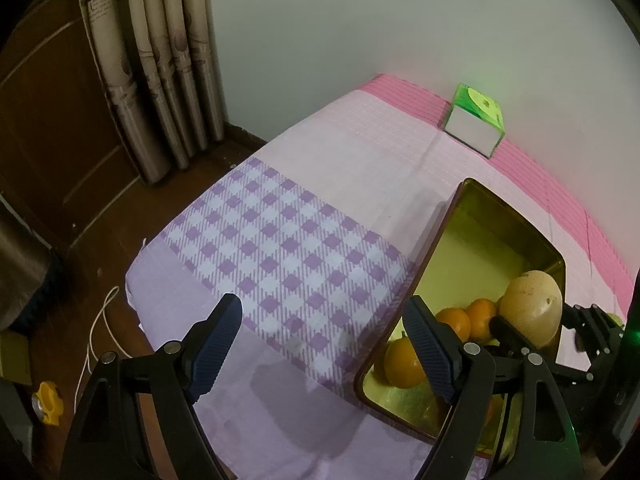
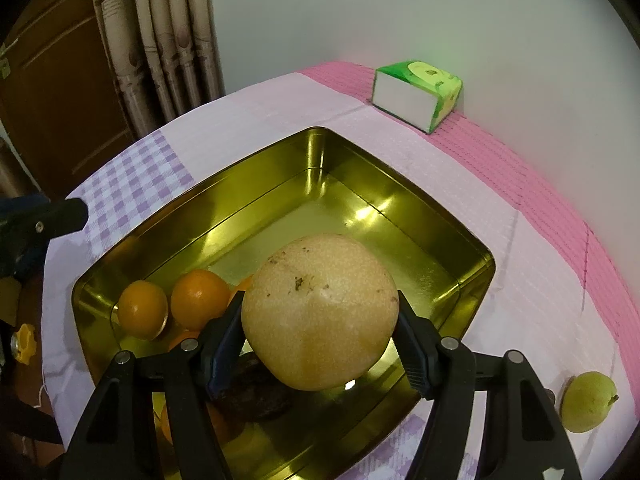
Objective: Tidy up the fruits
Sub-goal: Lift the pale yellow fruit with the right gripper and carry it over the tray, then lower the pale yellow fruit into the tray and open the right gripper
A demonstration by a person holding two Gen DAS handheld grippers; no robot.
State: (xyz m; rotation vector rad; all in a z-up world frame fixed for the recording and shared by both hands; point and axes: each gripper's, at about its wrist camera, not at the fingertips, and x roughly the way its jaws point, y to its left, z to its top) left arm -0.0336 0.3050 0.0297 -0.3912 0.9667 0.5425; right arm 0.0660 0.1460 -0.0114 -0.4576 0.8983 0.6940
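Observation:
My right gripper [image 2: 320, 340] is shut on a large tan round pear [image 2: 320, 308] and holds it above the near part of a gold metal tin [image 2: 384, 204]. Oranges [image 2: 200, 298] lie in the tin's near left corner, with a dark fruit [image 2: 256, 392] under the pear. The left wrist view shows the tin [image 1: 464, 216], the oranges [image 1: 454, 322] and the held pear [image 1: 528, 312] at right. My left gripper [image 1: 324, 344] is open and empty over the purple checked cloth [image 1: 280, 248], left of the tin. A green pear [image 2: 588, 402] lies on the cloth right of the tin.
A green and white tissue box [image 2: 416, 94] stands at the back against the white wall. Curtains [image 2: 160, 40] and a wooden door [image 2: 52, 92] are at the far left. The table's left edge drops to a brown floor with a white cord [image 1: 96, 332] and a yellow knob [image 1: 48, 402].

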